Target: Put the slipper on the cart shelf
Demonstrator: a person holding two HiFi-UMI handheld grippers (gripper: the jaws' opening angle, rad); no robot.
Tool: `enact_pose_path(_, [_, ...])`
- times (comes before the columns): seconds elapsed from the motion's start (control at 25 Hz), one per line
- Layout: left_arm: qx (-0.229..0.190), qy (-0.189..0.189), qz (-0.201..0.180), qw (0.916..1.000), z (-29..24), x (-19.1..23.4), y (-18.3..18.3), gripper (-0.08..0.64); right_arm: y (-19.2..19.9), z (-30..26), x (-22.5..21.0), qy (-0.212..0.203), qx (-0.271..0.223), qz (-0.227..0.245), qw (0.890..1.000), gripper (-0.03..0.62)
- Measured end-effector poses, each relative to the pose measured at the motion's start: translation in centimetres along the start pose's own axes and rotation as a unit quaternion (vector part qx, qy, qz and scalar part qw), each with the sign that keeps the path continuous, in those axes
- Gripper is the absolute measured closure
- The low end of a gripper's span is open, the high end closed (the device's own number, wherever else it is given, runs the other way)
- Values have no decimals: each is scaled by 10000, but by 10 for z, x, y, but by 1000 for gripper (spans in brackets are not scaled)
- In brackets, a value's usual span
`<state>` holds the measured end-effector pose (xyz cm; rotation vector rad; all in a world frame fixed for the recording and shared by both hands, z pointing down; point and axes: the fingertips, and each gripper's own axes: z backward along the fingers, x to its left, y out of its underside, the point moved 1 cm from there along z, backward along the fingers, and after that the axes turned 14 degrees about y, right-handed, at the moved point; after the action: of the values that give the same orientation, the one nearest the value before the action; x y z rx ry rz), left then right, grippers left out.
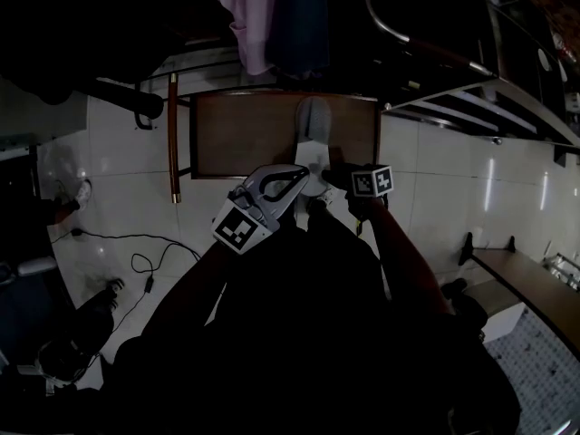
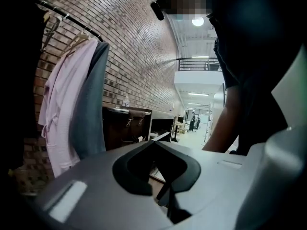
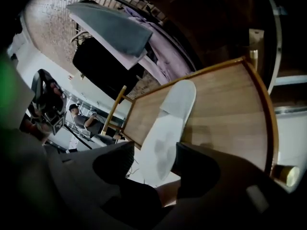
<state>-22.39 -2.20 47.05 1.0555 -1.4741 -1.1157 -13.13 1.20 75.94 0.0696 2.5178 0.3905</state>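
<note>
A pale grey slipper (image 1: 314,139) lies lengthwise on the brown wooden cart shelf (image 1: 245,134), toe away from me. Its heel reaches over the shelf's near edge. In the right gripper view the slipper (image 3: 168,128) rests on the shelf (image 3: 225,109), its heel between the jaws of my right gripper (image 3: 154,152). Those jaws stand apart and do not press on it. In the head view the right gripper (image 1: 324,199) sits just below the heel. My left gripper (image 1: 304,175) hovers left of the heel with its jaws closed and nothing in them. It (image 2: 154,143) faces the room.
A pink garment (image 1: 245,16) and a dark one hang on a rail behind the cart. A wooden post (image 1: 172,139) stands at the shelf's left side. Cables (image 1: 145,252) trail on the white tiled floor at left. Metal shelving (image 1: 471,107) stands at right.
</note>
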Motion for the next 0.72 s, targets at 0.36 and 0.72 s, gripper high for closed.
enact_pose_path(0.36, [109,-501,289,9983,1,7,10,557,19,-49,-9,-405,1011,-475,9929,327])
enact_pose_path(0.72, [184,-707,443,9963,10,6,20,557,18,-67,0,-466,1132,-483,9913,481])
